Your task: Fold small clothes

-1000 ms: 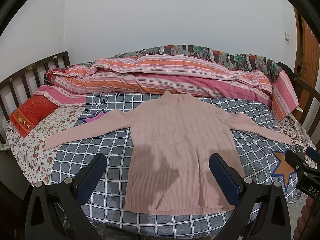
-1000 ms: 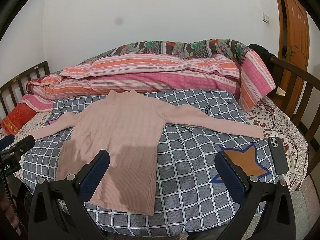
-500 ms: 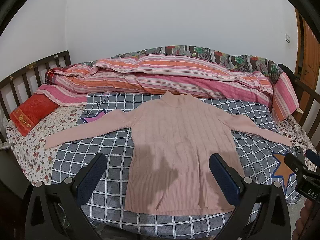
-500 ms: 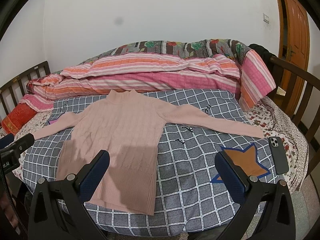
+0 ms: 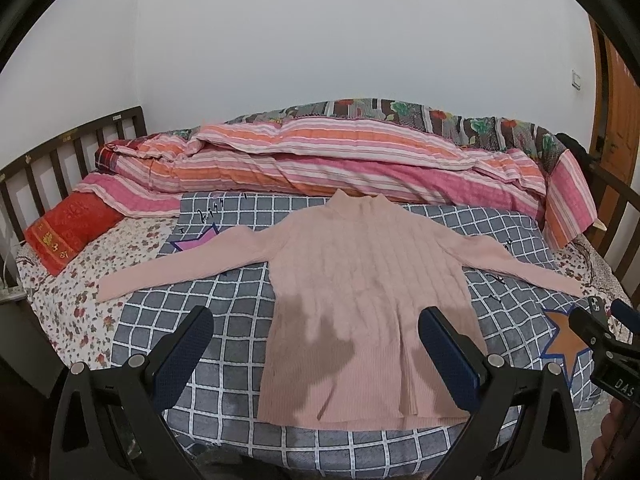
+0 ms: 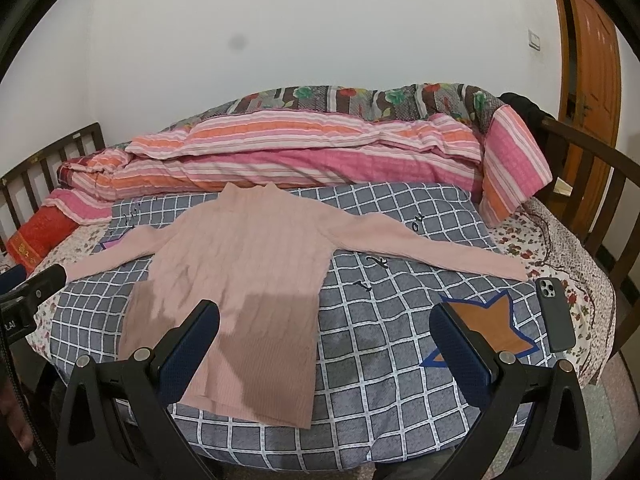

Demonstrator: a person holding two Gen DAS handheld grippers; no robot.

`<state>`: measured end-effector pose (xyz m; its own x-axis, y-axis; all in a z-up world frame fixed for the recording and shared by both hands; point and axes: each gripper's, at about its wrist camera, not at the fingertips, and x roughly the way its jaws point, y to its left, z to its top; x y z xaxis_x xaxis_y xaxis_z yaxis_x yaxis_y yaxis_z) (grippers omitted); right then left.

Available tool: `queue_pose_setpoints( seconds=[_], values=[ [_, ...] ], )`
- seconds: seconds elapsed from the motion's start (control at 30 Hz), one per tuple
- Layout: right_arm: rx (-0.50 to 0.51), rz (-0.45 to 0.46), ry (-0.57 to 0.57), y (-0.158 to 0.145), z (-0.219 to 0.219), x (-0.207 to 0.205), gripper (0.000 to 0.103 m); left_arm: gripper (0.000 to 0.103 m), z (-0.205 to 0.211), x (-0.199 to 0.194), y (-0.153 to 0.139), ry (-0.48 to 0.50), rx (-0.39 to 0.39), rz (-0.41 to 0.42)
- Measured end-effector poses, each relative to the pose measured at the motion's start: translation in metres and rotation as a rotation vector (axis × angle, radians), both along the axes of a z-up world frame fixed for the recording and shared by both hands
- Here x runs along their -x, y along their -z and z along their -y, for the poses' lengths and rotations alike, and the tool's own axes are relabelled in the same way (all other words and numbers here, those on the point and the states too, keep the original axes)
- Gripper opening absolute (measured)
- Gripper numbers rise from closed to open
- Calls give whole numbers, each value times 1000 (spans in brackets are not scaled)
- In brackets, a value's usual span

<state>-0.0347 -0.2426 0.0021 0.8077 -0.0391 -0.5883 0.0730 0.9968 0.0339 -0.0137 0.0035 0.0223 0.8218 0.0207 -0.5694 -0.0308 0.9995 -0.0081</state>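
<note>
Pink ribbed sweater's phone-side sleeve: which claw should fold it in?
Right. The right claw hangs open nearer that sleeve and the dark phone; the left claw faces the sweater's body.

This is a bedroom in a home. A wide bed (image 5: 80,280) with dark wooden slatted rails (image 5: 60,156) fills the room, covered by a grey checked blanket (image 6: 400,360) over a flowered sheet. A striped pink and orange quilt (image 5: 320,160) lies rolled along the white wall, beside a red pillow (image 5: 64,228). A wooden door (image 6: 592,64) (with a light switch (image 6: 534,39) near it) stands at the right, and a phone (image 6: 554,312) rests on the bed.
</note>
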Motion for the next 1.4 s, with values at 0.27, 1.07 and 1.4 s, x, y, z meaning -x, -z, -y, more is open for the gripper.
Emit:
queue_pose_setpoints(
  seconds=[0.27, 1.07, 1.4],
  values=[
    [14, -6, -18, 2, -3, -6, 103, 102, -24, -11, 14, 6, 135, -12],
    [10, -89, -42, 96, -24, -121, 99, 74, -273, -141, 191, -426, 494, -145],
    [21, -140, -57, 125, -27, -159, 98, 59, -343, -173, 200, -639, 538, -39]
  ],
)
